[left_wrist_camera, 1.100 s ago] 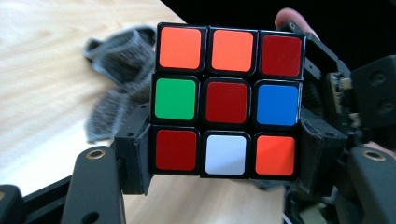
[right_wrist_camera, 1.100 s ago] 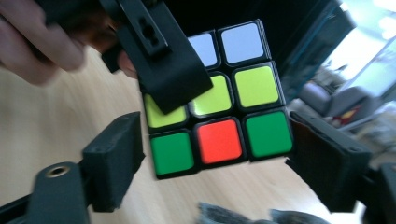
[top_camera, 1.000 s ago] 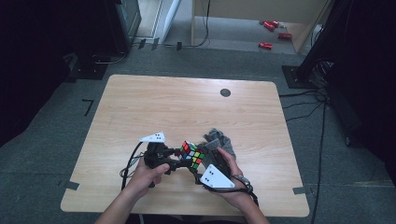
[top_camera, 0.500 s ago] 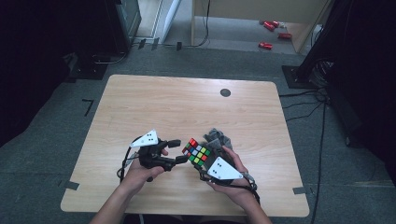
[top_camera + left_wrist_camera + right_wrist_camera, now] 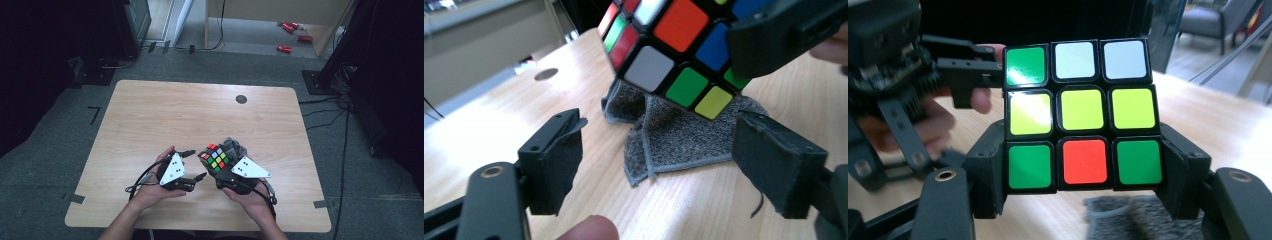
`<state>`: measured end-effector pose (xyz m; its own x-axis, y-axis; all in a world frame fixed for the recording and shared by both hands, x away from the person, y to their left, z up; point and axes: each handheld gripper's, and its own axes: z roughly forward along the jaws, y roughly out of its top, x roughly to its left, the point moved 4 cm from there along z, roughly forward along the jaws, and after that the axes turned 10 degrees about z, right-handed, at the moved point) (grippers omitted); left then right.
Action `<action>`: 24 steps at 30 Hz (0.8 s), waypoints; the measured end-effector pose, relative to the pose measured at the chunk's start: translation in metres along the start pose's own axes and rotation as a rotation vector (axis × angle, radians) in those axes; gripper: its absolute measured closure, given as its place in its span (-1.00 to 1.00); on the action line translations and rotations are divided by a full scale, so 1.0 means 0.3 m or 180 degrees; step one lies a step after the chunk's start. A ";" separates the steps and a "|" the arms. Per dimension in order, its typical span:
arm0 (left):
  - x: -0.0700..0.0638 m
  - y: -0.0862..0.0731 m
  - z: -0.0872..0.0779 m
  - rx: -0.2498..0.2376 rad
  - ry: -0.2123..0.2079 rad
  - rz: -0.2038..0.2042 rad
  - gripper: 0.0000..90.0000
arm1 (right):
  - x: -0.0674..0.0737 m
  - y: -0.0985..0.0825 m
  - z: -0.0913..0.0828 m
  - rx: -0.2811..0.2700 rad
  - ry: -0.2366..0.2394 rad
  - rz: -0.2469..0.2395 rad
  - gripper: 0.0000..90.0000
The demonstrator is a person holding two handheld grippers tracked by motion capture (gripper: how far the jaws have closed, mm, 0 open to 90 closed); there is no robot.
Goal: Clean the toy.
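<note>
My right gripper (image 5: 218, 165) holds the puzzle cube (image 5: 214, 157): in the right gripper view my two black jaws press on either side of the cube's (image 5: 1080, 116) bottom row, a pad against the green square at each end, so that claw is clamped on the cube at about half its spread. The face turned to that camera reads green, white, white across the top, three yellows through the middle, and green, red, green below. The cube is lifted clear of the table (image 5: 165, 115), over a crumpled grey cloth (image 5: 235, 147) that lies on the wood near the table's near edge, a little toward its right side.

My left gripper (image 5: 195, 164) stands wide and has nothing in it; its jaws have just been opening, and nothing lies between them. In the left gripper view the two padded fingers (image 5: 558, 160) are spread far apart with only bare wood and the grey cloth (image 5: 674, 140) beyond them, and the cube (image 5: 669, 50) hangs above and past them, gripped by my other claw. From the high view my left gripper sits just beside the cube, apart from it, close to the table's near edge

A dark round spot (image 5: 241, 99) marks the wood near the table's far edge
</note>
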<state>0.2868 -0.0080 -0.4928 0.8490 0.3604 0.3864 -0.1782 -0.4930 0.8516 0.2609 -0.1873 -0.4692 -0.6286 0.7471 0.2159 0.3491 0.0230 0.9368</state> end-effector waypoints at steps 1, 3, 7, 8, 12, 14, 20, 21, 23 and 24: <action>-0.005 0.001 0.002 0.0001 0.0033 0.0054 -0.57 | 0.003 0.000 0.001 0.0023 0.0006 0.0069 -0.24; -0.014 0.003 0.006 -0.0004 0.0071 0.0145 -0.58 | 0.008 -0.002 0.005 0.0071 0.0028 0.0169 -0.24; -0.029 0.010 0.010 -0.0033 0.0084 0.0260 -0.61 | 0.017 -0.009 0.016 0.0172 0.0055 0.0310 -0.24; -0.030 0.010 0.010 -0.0035 0.0080 0.0270 -0.61 | 0.018 -0.012 0.019 0.0203 0.0059 0.0351 -0.24; -0.038 0.015 0.009 -0.0087 0.0099 0.0319 -0.62 | 0.025 -0.023 0.030 0.0341 0.0100 0.0471 -0.24; -0.045 0.015 0.007 -0.0075 0.0108 0.0407 -0.56 | 0.032 -0.025 0.035 0.0381 0.0131 0.0555 -0.24; -0.054 0.019 -0.003 -0.0088 0.0136 0.0530 -0.32 | 0.028 -0.029 0.043 0.0434 0.0254 0.0863 -0.25; -0.058 0.020 -0.004 -0.0077 0.0115 0.0521 -0.29 | 0.027 -0.031 0.043 0.0443 0.0264 0.0900 -0.26; -0.060 0.018 -0.005 -0.0075 0.0031 0.0430 -0.28 | 0.023 -0.034 0.045 0.0451 0.0300 0.0940 -0.29; -0.060 0.018 -0.006 -0.0076 0.0002 0.0400 -0.27 | 0.022 -0.035 0.044 0.0464 0.0312 0.0946 -0.31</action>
<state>0.2696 -0.0158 -0.4945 0.8190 0.2975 0.4907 -0.2950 -0.5152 0.8047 0.2623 -0.1736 -0.4812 -0.5460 0.6681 0.5055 0.6181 -0.0860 0.7814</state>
